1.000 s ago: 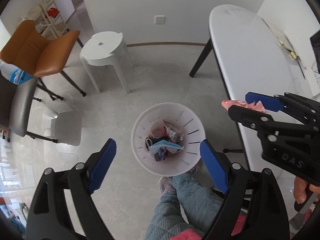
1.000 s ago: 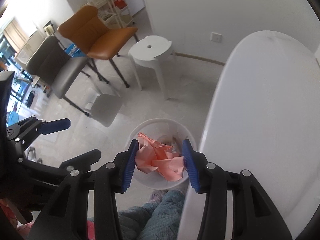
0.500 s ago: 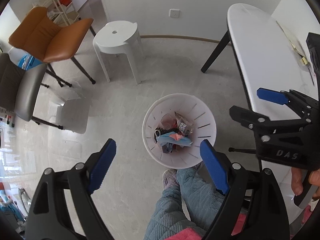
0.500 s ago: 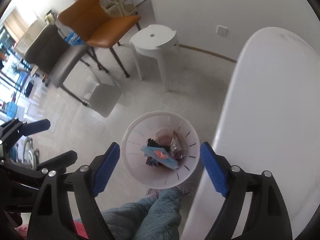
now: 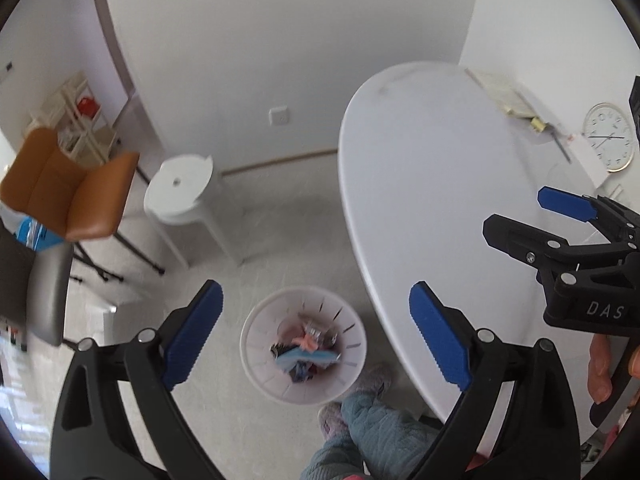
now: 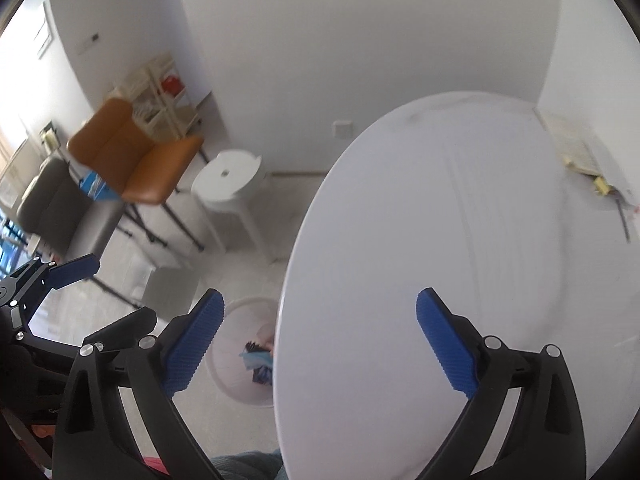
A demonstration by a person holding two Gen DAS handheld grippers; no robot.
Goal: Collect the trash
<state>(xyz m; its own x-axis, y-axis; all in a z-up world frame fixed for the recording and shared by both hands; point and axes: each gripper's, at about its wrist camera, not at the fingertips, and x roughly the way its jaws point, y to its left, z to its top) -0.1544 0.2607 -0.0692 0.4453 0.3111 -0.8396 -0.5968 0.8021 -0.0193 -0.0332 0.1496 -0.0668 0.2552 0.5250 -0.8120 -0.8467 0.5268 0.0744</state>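
Nearest, both black two-finger tools with blue pads are spread wide and carry nothing: the left gripper (image 5: pixel 316 336) over the pale grey floor (image 5: pixel 280 240), the right gripper (image 6: pixel 320 340) above the white oval tabletop (image 6: pixel 440 260). Beside the table's edge stands one white slotted plastic waste bin (image 5: pixel 256 356), its trash pile (image 5: pixel 306 350) of pink, blue and dark scraps inside. Farther off: one white round stool (image 5: pixel 182 190), one orange chair (image 5: pixel 76 188), one grey chair (image 5: pixel 46 288), one wall clock (image 5: pixel 608 136).
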